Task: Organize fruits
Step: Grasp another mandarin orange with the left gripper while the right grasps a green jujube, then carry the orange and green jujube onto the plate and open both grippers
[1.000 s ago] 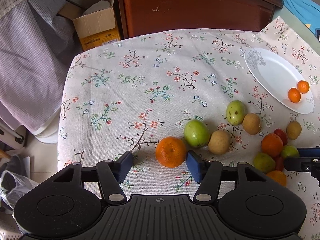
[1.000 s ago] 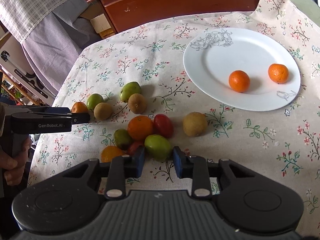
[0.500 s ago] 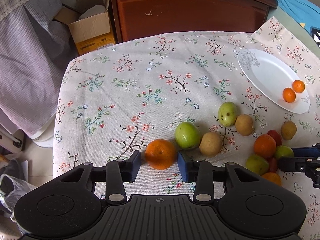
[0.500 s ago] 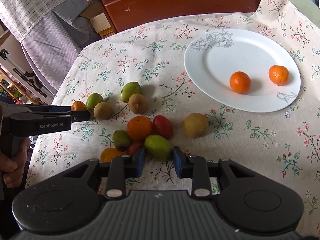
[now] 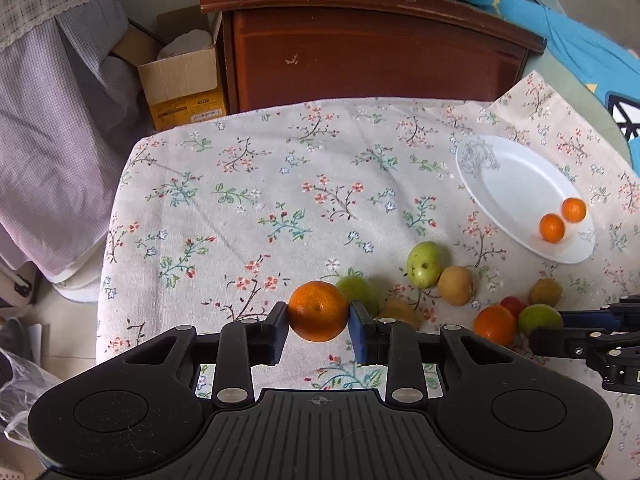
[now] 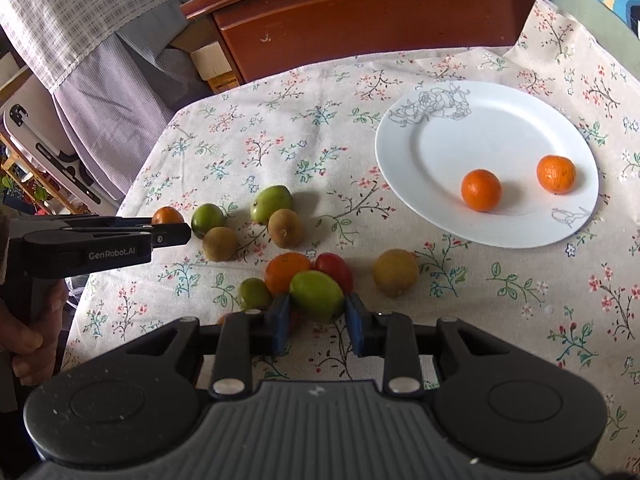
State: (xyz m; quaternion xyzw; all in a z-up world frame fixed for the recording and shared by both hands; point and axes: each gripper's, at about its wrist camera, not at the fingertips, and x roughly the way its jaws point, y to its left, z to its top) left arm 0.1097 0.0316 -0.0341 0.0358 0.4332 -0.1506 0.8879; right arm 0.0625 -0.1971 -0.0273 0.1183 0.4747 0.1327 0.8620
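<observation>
My left gripper is shut on an orange and holds it just above the floral cloth; it also shows in the right wrist view. My right gripper is shut on a green fruit at the front of the fruit pile. A white plate at the right holds two small oranges. Loose green fruits, brown kiwis, an orange and a red fruit lie on the cloth.
The table's left edge drops to the floor. A dark wooden cabinet stands behind the table, with a cardboard box and hanging checked cloth to the left. A lone kiwi lies in front of the plate.
My left gripper closed on the orange and lifted it off the cloth. My right gripper moved in and closed on the green fruit.
</observation>
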